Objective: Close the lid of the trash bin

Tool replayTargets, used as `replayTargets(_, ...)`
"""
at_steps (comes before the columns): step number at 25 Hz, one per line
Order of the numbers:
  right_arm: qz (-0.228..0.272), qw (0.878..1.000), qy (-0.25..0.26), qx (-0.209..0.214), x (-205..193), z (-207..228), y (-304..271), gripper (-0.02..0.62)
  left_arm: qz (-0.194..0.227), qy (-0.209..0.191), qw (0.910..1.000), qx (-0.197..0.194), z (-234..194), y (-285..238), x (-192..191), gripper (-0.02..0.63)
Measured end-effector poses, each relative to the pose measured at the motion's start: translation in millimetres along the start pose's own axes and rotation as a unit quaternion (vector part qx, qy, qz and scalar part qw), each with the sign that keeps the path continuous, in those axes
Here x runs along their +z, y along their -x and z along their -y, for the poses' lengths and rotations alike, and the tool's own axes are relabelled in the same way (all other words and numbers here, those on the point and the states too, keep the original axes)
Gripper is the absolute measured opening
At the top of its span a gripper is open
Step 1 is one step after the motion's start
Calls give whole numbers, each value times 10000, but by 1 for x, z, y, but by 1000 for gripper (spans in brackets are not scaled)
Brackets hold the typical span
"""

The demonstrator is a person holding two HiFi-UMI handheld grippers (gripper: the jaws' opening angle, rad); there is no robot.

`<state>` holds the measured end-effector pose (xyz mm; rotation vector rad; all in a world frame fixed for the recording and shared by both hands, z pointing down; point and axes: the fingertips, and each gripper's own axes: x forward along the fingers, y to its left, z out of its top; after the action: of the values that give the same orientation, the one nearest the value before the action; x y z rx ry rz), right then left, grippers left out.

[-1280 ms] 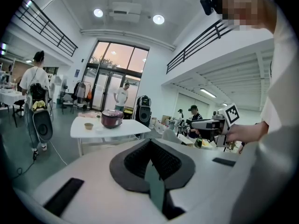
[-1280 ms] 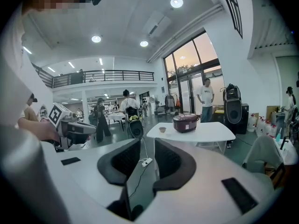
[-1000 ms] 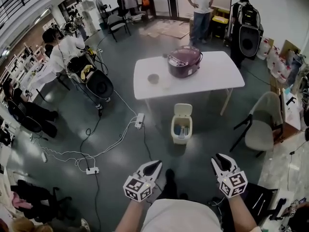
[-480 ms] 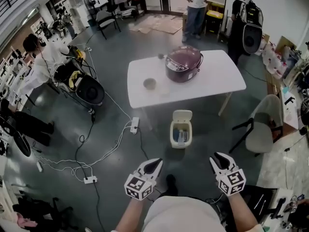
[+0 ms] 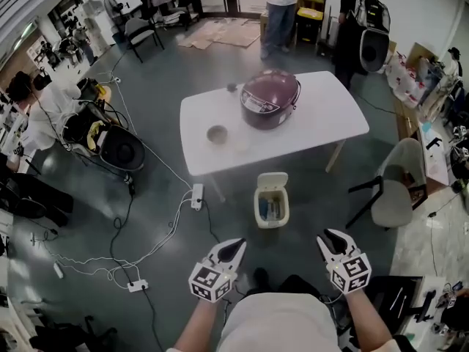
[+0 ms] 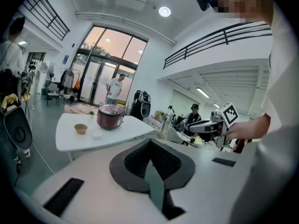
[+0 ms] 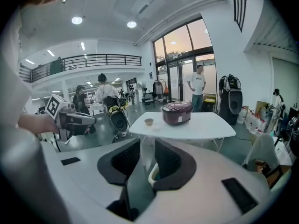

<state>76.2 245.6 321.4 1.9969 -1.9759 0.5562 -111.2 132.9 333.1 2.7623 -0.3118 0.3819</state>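
Open bin on the floor before a table, lid upright, well ahead of and between both grippers, left gripper jaws together, right gripper jaws apart

Big open lab hall: cables and power strip sprawl over the floor, mezzanine railing overhead, glass doors far.

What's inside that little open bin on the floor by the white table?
The trash bin holds some bluish and pale rubbish, too small to identify. Whatever lies beneath that is covered.
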Motion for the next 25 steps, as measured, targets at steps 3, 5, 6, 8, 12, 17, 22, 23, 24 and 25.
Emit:
replayTargets(3, -67, 10000, -22, -71, 1, 13, -12, 115, -16, 67, 10000, 4, -8, -12, 2, 14)
replayTargets(5, -127, 9999, -16, -107, 1, 23, -22, 115, -48, 81, 9999, 44, -13, -20, 1, 14)
replayTargets(6, -155, 9998, -8, -112, 1, 28, -26, 116, -74, 78, 9999, 68, -15, -24, 0, 14)
replayTargets(8, -205, 9998, 30, -83, 1, 37, -38, 117, -111, 67, 9999, 108, -19, -35, -2, 14)
replayTargets(12, -290, 9995, 63, 85, 0, 62, -69, 118, -110, 81, 9997, 222, -33, -62, -4, 14)
replayTargets(17, -511, 9971, 285, 477, 1, 86, -117, 121, -141, 304, 9979, 551, -53, -94, -3, 14)
replayTargets(22, -785, 9897, 889, 805, -2, 114, -176, 123, -131, 428, 9961, 759, -73, -137, -3, 14)
replayTargets(23, -841, 9877, 991, 870, -4, 120, -190, 123, -140, 442, 9956, 812, -78, -147, -5, 14)
replayTargets(24, -902, 9854, 1094, 944, -7, 126, -203, 123, -161, 466, 9950, 872, -83, -156, -10, 14)
replayTargets(25, -966, 9827, 1198, 1032, -11, 131, -215, 123, -189, 497, 9941, 941, -88, -165, -15, 14)
